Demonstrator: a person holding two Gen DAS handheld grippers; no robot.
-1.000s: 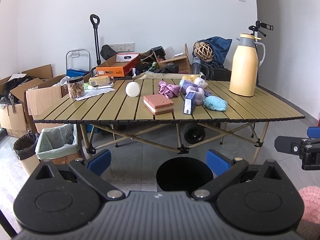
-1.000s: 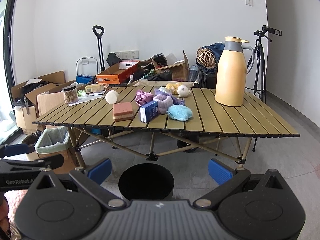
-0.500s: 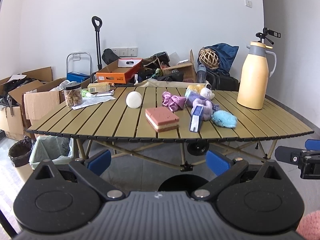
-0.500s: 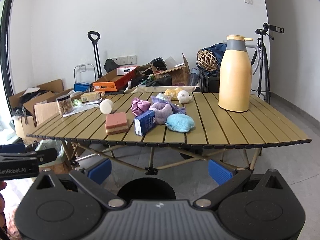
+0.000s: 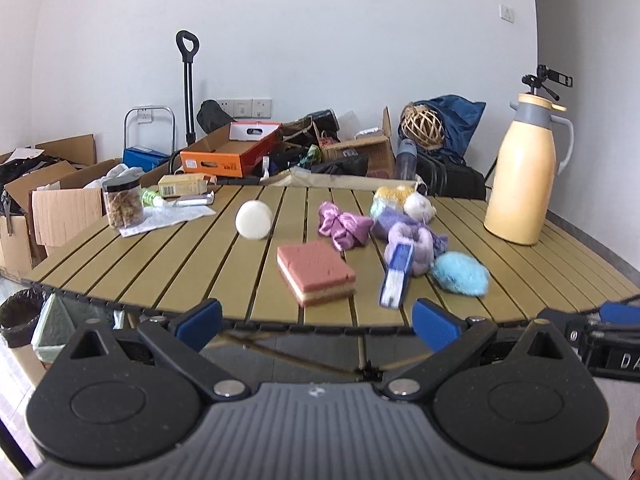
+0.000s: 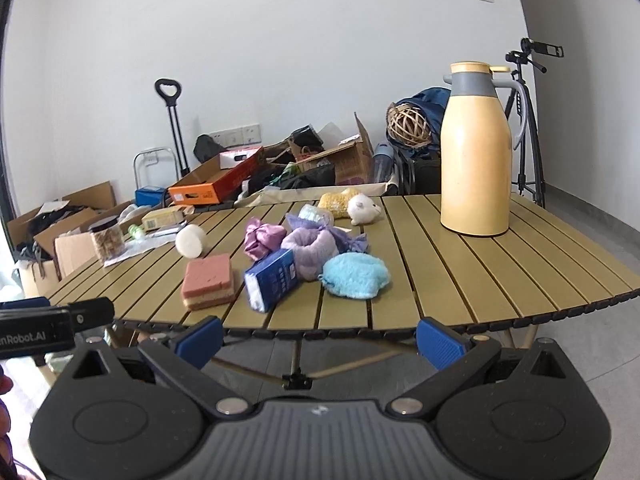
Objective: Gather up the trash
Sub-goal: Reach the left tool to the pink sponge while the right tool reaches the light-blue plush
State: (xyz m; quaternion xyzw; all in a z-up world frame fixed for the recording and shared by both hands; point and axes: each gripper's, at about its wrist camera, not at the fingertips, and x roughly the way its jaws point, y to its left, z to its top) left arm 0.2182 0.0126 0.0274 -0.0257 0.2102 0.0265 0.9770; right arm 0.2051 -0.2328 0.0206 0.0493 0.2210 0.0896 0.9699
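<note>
A slatted table (image 5: pixel 192 264) (image 6: pixel 460 280) holds a pink sponge (image 5: pixel 316 272) (image 6: pixel 208 280), a blue tissue pack (image 5: pixel 398 274) (image 6: pixel 274 278), a light-blue fluffy cloth (image 5: pixel 460 274) (image 6: pixel 356 276), a shiny purple cloth (image 5: pixel 344 228) (image 6: pixel 264 238), a lilac roll (image 5: pixel 412 240) (image 6: pixel 310 248) and a white round pad (image 5: pixel 253 219) (image 6: pixel 191 241). My left gripper (image 5: pixel 318 322) hovers open just before the table's near edge, nothing between its fingers. My right gripper (image 6: pixel 318 338) is open too, at the same edge, to the right of the left one.
A tall yellow thermos (image 5: pixel 522 172) (image 6: pixel 476 152) stands at the table's right. A snack jar (image 5: pixel 122 202) on paper sits at the left. Two bins (image 5: pixel 24 316) stand on the floor below left. Boxes, a trolley and a tripod (image 6: pixel 528 120) crowd the wall behind.
Both grippers have risen and come closer to the table; the black bin on the floor below has dropped out of sight. Both stay open.
</note>
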